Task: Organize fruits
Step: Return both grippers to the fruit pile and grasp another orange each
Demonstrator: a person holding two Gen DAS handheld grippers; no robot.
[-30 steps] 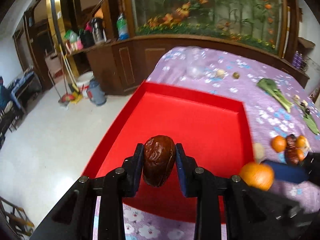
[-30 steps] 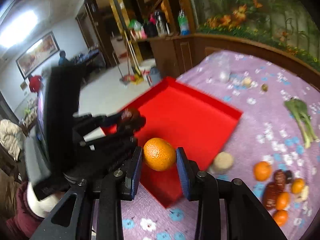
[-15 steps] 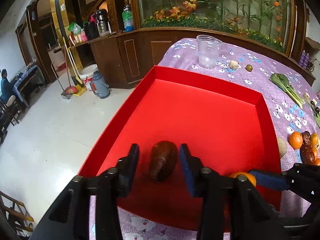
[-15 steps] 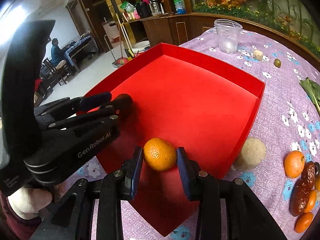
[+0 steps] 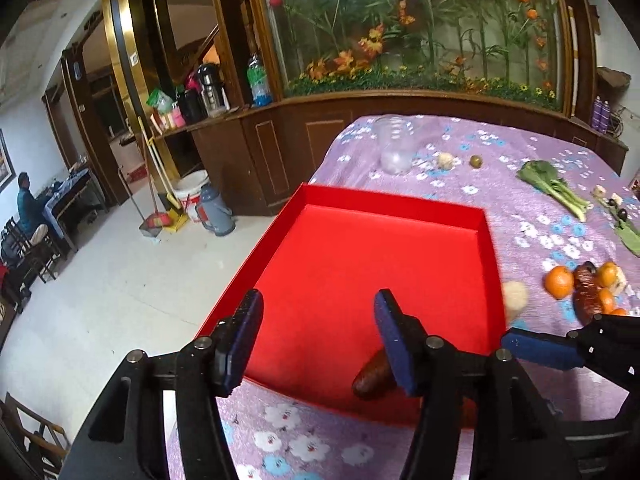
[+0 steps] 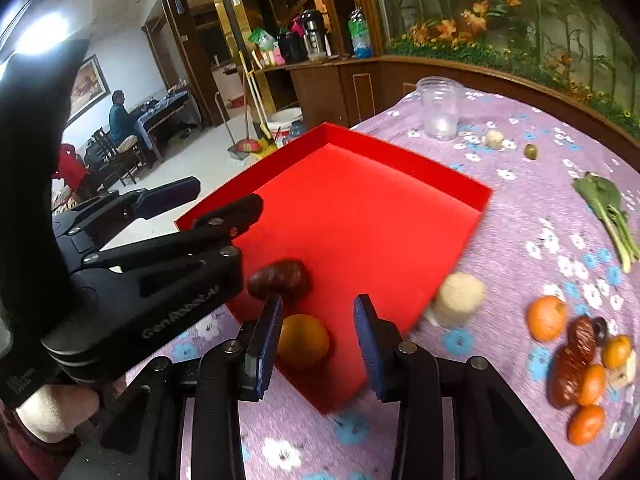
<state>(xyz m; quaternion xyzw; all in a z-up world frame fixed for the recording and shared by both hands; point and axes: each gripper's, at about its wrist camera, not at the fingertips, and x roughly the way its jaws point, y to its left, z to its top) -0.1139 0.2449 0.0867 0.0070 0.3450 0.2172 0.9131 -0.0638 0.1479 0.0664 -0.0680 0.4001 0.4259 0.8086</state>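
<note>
Left tongs (image 5: 318,338) have just been opening, empty, the date (image 6: 279,279) released; right tongs (image 6: 316,330) apart around the orange (image 6: 303,341) in the red tray (image 6: 400,152). Lift both straight up, clear of the fruit.

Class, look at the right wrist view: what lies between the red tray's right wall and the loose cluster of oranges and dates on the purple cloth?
In the right wrist view, a pale, rough, rounded lump sits beside the red tray; bare purple floral cloth separates it from the nearest small orange.
</note>
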